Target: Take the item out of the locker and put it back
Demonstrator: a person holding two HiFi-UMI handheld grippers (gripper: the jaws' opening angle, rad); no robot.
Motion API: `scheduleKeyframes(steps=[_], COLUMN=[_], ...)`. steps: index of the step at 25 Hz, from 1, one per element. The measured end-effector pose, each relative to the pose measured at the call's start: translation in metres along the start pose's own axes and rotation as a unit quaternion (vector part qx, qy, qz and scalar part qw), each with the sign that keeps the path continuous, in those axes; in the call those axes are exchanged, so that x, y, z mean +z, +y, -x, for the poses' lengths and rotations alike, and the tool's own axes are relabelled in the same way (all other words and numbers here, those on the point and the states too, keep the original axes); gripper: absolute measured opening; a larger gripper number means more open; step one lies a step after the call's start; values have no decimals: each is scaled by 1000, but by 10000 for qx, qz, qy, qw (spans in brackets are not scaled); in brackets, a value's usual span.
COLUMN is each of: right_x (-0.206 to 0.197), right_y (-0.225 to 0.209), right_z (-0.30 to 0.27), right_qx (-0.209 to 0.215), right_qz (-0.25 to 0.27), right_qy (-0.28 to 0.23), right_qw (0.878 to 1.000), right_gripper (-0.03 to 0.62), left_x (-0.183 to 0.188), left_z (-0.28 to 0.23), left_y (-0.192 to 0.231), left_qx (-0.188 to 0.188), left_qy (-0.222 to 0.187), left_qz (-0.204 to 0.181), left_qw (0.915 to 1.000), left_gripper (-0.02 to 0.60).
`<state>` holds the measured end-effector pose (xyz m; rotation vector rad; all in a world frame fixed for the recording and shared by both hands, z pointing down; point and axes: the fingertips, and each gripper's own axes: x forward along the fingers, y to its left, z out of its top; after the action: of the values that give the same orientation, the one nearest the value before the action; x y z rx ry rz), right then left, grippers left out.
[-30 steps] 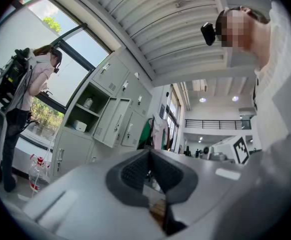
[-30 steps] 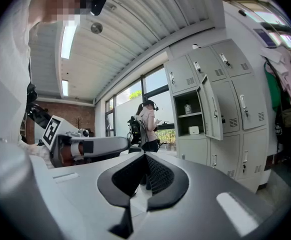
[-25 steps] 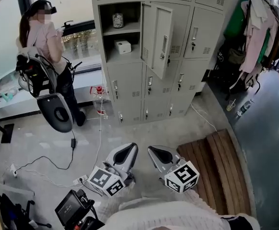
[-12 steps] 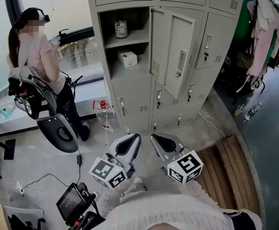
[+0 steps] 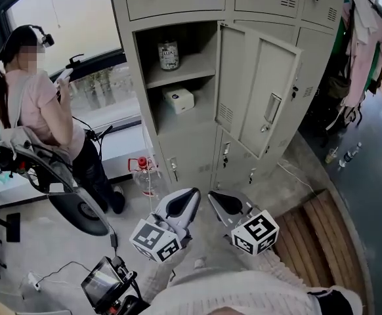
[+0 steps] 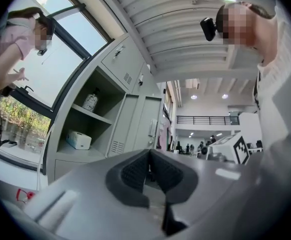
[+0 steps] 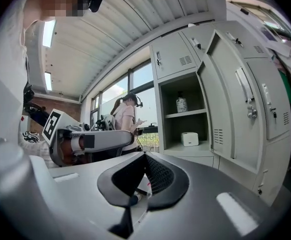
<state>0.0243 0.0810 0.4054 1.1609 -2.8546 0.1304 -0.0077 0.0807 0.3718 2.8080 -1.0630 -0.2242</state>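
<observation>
The grey locker's compartment stands open, its door (image 5: 260,97) swung out to the right. On its upper shelf stands a glass jar (image 5: 168,56), and a small white box (image 5: 178,100) lies on the lower shelf. Both also show in the left gripper view, jar (image 6: 90,102) and box (image 6: 78,140), and in the right gripper view, jar (image 7: 181,104) and box (image 7: 189,139). My left gripper (image 5: 190,197) and right gripper (image 5: 212,197) are side by side, well short of the locker, pointing at it. Each is shut and empty, as the left gripper (image 6: 149,152) and right gripper (image 7: 145,154) show close up.
A person (image 5: 40,110) stands at the window on the left behind a swivel chair (image 5: 73,202). A water bottle (image 5: 142,172) sits on the floor by the locker's left corner. A wooden bench (image 5: 316,241) lies to the right, clothes (image 5: 361,44) hang beyond it, and a device (image 5: 106,284) with cables sits at lower left.
The locker has drawn nearer and larger in the head view. Both grippers travelled forward toward it together and stayed shut.
</observation>
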Motion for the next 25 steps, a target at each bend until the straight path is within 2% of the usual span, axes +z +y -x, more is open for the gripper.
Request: scheduleKeyframes(steps=[4, 12, 19, 25], right_x=[6, 30, 58, 74], right_y=[-18, -64, -112, -143], right_z=[-20, -88, -139, -171], right_qx=[-22, 169, 435, 631], right_qz=[36, 180, 299, 337], right_qy=[4, -242, -446, -572], right_qw=[10000, 9994, 9976, 9958], right_gripper=[-1, -2, 0, -1], left_x=[-2, 9, 41, 49], left_z=[-9, -46, -94, -133], left_y=[21, 81, 132, 159], left_qx=[62, 314, 528, 580], left_qy=[3, -65, -355, -496], left_qz=[99, 25, -248, -277], left_qw=[9999, 9995, 9977, 9967], left_gripper=[8, 8, 8, 8])
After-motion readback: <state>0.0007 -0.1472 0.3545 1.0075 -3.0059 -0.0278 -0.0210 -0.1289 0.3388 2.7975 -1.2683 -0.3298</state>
